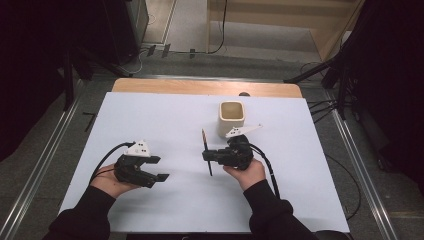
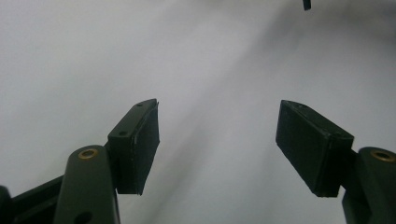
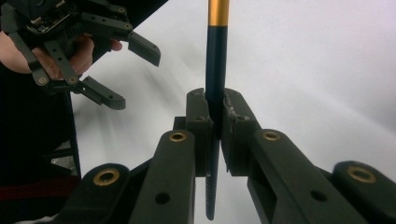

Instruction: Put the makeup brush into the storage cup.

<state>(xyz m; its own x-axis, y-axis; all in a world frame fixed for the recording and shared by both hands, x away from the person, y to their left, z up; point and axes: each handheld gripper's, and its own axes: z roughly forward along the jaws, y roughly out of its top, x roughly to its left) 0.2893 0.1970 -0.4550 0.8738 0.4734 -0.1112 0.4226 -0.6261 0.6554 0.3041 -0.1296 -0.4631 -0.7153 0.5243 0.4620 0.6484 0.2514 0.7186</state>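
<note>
Your sleeves are black and reach to the wrists. Your left gripper is black, with a pale grey three-cornered plate on top and a black cable looping back from it. Your right gripper has the same plate and cable. Up close, its dark linkage arms carry brass-coloured bushings and small screw holes, and the left gripper's black pads are flat and rectangular.

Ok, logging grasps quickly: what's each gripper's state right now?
Left gripper: open, holding nothing.
Right gripper: fingers shut on the pencil.
</note>
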